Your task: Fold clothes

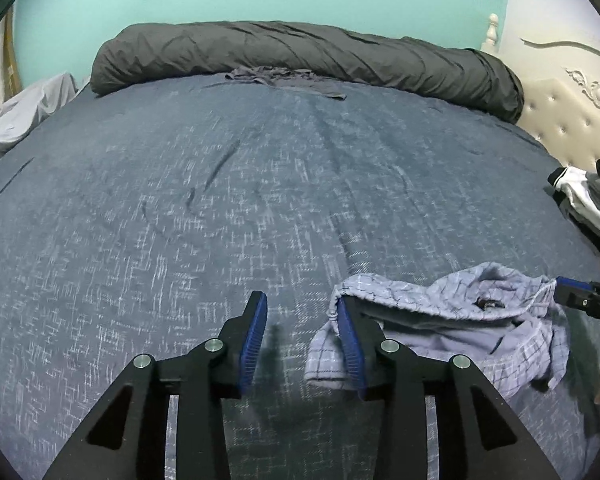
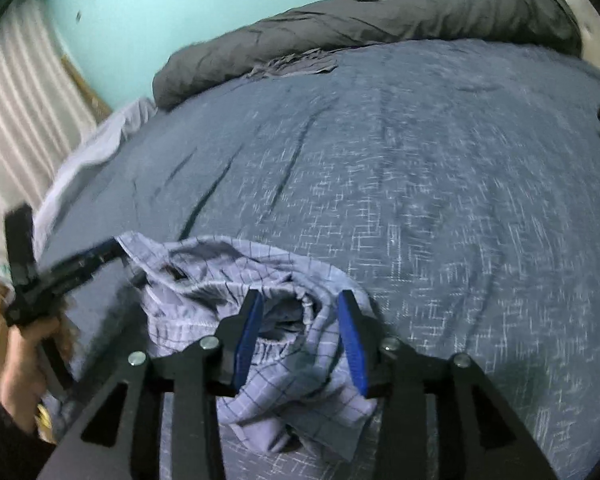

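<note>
Left gripper (image 1: pixel 302 336) sits parted and empty beside the checked shorts (image 1: pixel 460 312), which lie bunched near the bed's (image 1: pixel 180 200) near edge. Our right gripper (image 2: pixel 300 338) gapes over the waistband without pinching, so we're probably regrabbing for a flatter spread.

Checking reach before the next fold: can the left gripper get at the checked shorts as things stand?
Probably yes. The left gripper is open, and the crumpled checked shorts lie on the bed cover right against its right-hand finger, with nothing in between. The right gripper is open over their other end.
</note>
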A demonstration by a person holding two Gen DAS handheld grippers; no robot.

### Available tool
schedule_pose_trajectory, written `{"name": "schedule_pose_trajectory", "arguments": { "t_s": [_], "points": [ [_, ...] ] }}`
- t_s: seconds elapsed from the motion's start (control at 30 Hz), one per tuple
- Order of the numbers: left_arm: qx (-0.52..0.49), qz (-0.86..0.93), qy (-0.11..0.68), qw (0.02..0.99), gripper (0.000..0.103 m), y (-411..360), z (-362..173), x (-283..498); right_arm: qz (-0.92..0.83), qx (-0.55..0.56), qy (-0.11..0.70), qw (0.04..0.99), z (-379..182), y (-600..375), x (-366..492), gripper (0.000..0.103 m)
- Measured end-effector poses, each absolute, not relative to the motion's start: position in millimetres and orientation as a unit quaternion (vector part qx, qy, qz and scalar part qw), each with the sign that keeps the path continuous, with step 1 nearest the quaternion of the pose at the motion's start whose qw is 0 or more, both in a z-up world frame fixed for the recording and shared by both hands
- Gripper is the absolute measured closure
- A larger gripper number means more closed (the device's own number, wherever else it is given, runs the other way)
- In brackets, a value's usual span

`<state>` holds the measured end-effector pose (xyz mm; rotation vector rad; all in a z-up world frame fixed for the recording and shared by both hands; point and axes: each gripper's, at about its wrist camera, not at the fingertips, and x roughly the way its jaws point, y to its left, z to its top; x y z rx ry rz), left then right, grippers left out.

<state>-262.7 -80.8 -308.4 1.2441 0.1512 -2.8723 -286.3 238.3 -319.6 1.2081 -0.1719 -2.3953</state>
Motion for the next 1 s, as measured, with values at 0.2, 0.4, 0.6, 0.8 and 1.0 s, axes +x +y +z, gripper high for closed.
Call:
{"name": "schedule_pose_trajectory", "arguments": {
  "t_s": [0.2, 0.4, 0.6, 0.8, 1.0],
  "points": [
    [0.406, -0.913, 0.045, 0.003, 0.062, -79.9, -316.1, -261.3, -0.876, 0.428, -0.029, 0.221, -311.8, 233.1, -279.2, 0.064],
    [0.406, -0.913, 0.047, 0.005, 0.061, -79.4, -315.2, -258.4, -0.87, 0.433, -0.023, 0.233, -318.2, 224.3, -282.5, 0.064],
    [0.405, -0.913, 0.051, 0.004, 0.054, -83.1, -314.8, -257.1, -0.866, 0.444, -0.035, 0.227, -330.0, 225.8, -289.5, 0.064],
    [0.409, -0.911, 0.051, 0.001, 0.048, -85.9, -315.6, -253.9, -0.861, 0.455, -0.046, 0.225, -336.9, 228.6, -294.9, 0.069],
    [0.426, -0.903, 0.048, -0.001, 0.046, -87.7, -321.3, -249.6, -0.87, 0.437, -0.041, 0.224, -328.6, 225.5, -291.5, 0.099]
  ]
}}
